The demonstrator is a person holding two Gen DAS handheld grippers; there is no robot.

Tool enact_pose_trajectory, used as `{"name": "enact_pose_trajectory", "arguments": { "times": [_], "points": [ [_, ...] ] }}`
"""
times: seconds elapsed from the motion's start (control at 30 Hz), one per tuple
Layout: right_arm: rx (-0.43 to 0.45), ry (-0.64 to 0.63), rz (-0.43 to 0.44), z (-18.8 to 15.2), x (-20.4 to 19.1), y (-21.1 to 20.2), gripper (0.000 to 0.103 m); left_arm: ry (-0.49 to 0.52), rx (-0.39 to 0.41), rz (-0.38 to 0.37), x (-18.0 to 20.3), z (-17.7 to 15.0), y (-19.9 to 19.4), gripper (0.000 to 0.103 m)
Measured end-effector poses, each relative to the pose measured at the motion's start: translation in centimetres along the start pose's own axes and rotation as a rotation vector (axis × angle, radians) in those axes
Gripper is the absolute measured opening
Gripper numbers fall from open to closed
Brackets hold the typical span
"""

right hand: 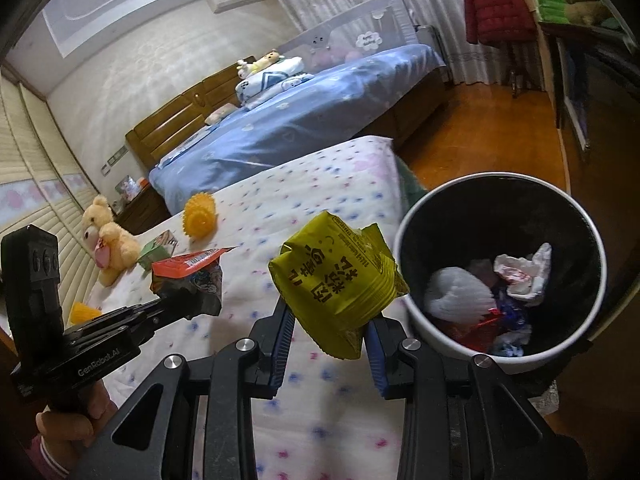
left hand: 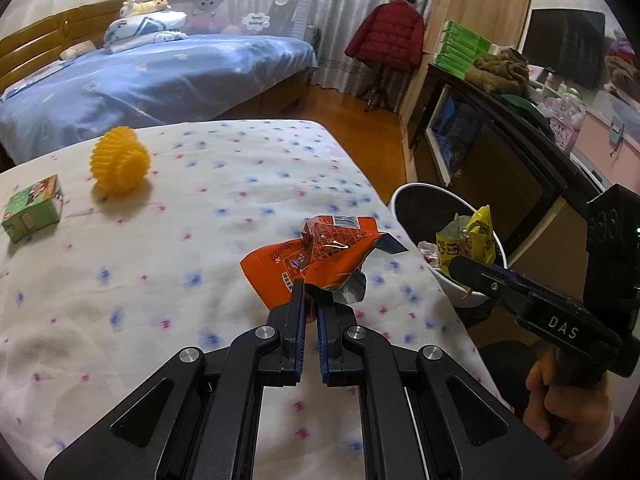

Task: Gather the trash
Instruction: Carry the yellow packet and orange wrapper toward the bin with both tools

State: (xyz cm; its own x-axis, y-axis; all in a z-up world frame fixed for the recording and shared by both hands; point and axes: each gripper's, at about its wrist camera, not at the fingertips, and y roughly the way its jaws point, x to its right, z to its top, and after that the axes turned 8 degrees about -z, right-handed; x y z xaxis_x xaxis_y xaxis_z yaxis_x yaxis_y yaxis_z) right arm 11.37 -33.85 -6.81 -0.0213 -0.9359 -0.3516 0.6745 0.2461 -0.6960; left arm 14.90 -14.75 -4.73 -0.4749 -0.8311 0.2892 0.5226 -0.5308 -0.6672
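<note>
Left wrist view. Left gripper (left hand: 311, 294) at near centre, jaws clamped on the lower edge of a crumpled orange wrapper (left hand: 316, 258), which is lifted clear above the floral-sheeted bed (left hand: 168, 248). Right of the bed's edge stands a white bin with black liner (left hand: 404, 196) on the floor. Right gripper (left hand: 460, 268) reaches in from the right, holding a yellow wrapper (left hand: 474, 240) over the bin's near rim; from this angle, how its jaws stand cannot be told. Far left on the sheet: a yellow spiky ball (left hand: 120, 164) and, just left of it but apart, a small green carton (left hand: 34, 212). Beyond, a second bed with blue bedding (left hand: 160, 76); a red jacket (left hand: 388, 38) hangs on a stand at far right.

Right wrist view. Right gripper (right hand: 329, 322) jaws clamped on either side of the yellow wrapper (right hand: 336, 284), held in the air just left of the bin (right hand: 432, 336), above the bed's right edge (right hand: 340, 184). The bin holds white crumpled paper (right hand: 524, 270) and mixed coloured scraps. Left gripper (right hand: 180, 304) enters from the left, the orange wrapper (right hand: 188, 276) pinched at its tip, over the sheet. Farther left, a teddy bear (right hand: 106, 240) sits by the green carton (right hand: 158, 248); spiky ball (right hand: 200, 216) behind them.
</note>
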Motion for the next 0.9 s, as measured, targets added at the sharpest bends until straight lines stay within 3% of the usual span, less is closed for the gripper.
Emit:
{"name": "enact_pose_trajectory", "arguments": {
  "times": [0.9],
  "points": [
    [0.045, 0.075, -0.1, 1.2, 6.7, -2.3, 0.034, 0.121, -0.039, -0.069, 6.4, 2.1, 3.8, 0.004]
  ]
}}
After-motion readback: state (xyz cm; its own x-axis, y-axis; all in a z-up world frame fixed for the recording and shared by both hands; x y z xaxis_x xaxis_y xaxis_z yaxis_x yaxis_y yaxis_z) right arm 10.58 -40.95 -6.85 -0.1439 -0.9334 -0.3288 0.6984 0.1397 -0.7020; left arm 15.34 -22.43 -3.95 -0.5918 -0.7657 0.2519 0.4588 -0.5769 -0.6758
